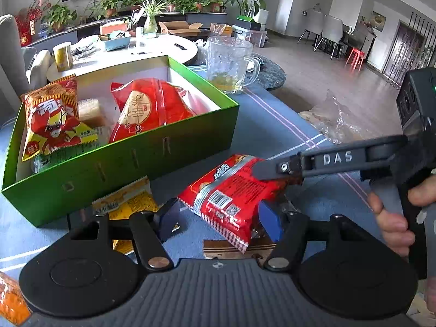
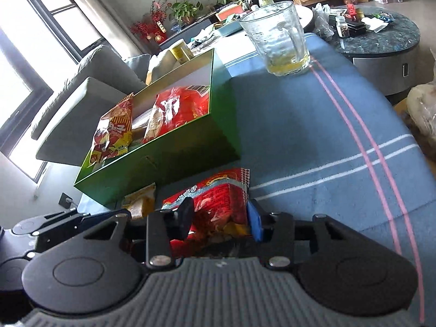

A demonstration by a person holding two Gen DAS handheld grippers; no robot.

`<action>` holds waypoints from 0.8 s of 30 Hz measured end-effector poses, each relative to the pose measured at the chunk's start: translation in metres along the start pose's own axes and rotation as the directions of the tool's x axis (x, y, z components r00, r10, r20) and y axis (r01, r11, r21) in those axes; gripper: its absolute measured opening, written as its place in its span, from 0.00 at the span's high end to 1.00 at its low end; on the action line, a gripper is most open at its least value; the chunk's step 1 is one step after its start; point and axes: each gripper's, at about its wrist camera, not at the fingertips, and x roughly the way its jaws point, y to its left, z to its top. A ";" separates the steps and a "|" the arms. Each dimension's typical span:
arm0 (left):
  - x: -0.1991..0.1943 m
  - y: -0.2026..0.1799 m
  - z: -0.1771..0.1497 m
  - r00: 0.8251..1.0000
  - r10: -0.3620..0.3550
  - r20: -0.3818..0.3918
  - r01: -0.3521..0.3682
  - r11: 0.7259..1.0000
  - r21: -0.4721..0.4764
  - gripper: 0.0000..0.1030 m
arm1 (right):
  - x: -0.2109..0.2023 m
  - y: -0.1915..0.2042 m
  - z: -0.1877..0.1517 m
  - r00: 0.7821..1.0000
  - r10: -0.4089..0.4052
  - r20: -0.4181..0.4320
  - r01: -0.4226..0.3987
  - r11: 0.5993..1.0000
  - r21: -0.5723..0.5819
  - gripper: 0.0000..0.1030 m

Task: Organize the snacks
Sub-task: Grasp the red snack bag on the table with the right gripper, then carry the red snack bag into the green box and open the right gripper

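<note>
A: Two grippers share one red snack packet point(image 1: 231, 193), seen from the left wrist. The left gripper point(image 1: 220, 218) has its blue pads spread to either side of the packet's near end and is not pressing it. The right gripper point(image 1: 272, 170) reaches in from the right, and its dark finger lies on the packet's upper side. The packet sits just in front of the green box point(image 1: 122, 160) on the blue tablecloth point(image 1: 272, 114).

B: Counts there?

A: Inside the box: two big red bags and at least two pale wrapped items. Outside: one yellow packet point(image 1: 128, 201) by the box's front wall. One glass mug point(image 1: 229, 62) stands past the box's far corner.

B: And the right wrist view?

A: The right gripper point(image 2: 220, 220) pinches the red packet point(image 2: 215, 199) between its fingers, while the box point(image 2: 169, 150) is ahead to the left. In my judgement it should lift the packet clear of the front wall before swinging over, keep the pinch light so the contents survive, and drop it in the gap beside the two red bags.
</note>
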 end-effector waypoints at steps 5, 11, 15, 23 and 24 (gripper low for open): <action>0.005 -0.001 -0.001 1.000 -0.026 -0.016 0.026 1.000 -0.007 0.39 | 0.003 -0.002 0.002 1.000 -0.007 -0.014 0.007 1.000 0.004 0.51; 0.016 -0.005 -0.003 0.997 -0.041 -0.058 0.041 0.999 0.003 0.39 | 0.007 -0.003 0.002 1.000 0.006 -0.029 -0.005 1.000 0.020 0.51; 0.026 -0.006 -0.005 0.997 -0.032 -0.065 0.032 0.999 -0.011 0.44 | 0.009 -0.003 0.001 0.999 0.016 -0.038 -0.015 1.000 0.023 0.51; 0.003 -0.016 0.002 0.999 -0.033 0.023 0.032 0.999 0.029 0.59 | -0.001 0.010 -0.001 0.998 0.056 -0.014 -0.056 0.998 -0.001 0.51; -0.002 -0.017 0.005 0.999 -0.034 0.041 0.033 0.999 0.033 0.59 | -0.005 0.012 0.000 0.998 0.062 0.000 -0.062 0.998 -0.007 0.51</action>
